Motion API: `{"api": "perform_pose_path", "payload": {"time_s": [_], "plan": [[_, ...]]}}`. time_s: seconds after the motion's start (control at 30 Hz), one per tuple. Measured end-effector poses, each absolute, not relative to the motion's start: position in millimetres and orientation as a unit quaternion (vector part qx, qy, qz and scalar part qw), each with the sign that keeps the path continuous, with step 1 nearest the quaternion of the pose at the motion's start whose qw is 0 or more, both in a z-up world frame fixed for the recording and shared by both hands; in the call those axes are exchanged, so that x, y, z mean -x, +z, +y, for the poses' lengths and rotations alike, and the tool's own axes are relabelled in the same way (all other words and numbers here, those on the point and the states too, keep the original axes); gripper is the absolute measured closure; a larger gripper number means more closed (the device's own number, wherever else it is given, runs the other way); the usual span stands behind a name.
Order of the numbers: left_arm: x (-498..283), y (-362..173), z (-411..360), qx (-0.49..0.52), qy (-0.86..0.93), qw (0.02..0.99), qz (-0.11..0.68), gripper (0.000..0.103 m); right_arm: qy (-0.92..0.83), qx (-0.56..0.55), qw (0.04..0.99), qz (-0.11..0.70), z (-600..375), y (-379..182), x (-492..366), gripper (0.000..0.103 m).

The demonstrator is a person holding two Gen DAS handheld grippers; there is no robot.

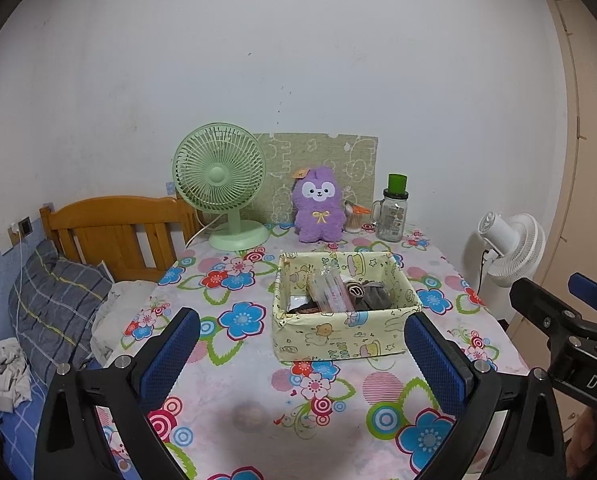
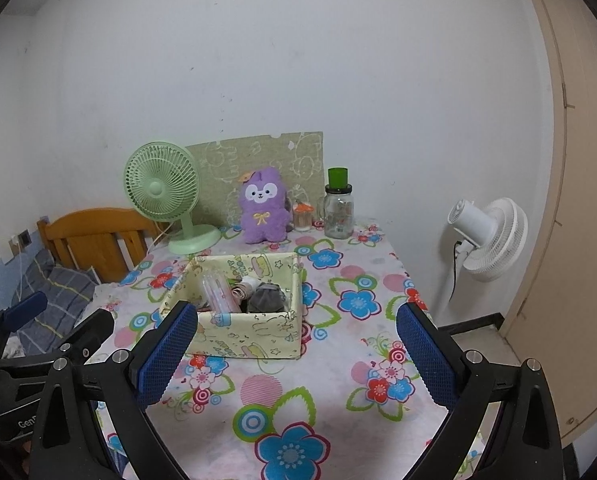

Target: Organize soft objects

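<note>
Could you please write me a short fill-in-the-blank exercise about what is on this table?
1. The plush toy standing at the back of the table is ____ in colour.
2. The fan left of the plush toy is ____ in colour.
3. The grey cloth lies ____ the yellow fabric box.
4. Both the left gripper and the right gripper are ____.

Missing words: purple; green; inside; open

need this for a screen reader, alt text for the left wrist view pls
The open left gripper hovers over a floral tablecloth, facing a yellow fabric box of small items. Behind stand a purple plush, green fan and glass jar.
</note>
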State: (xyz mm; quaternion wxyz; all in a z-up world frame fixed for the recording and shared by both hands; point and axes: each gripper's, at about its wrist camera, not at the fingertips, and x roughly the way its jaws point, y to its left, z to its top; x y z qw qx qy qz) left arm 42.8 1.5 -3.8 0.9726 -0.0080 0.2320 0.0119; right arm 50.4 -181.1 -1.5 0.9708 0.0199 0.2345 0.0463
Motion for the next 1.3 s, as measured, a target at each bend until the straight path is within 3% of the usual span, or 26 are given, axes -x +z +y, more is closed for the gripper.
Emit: {"api": "perform_pose_path", "payload": {"time_s": [1.3], "plan": [[-38.1, 0.7, 3.1, 0.007, 0.013, 0.974, 0.227, 0.0, 0.048, -0.019, 0.973, 0.226, -180.7, 0.9, -44.7, 0.002]]}}
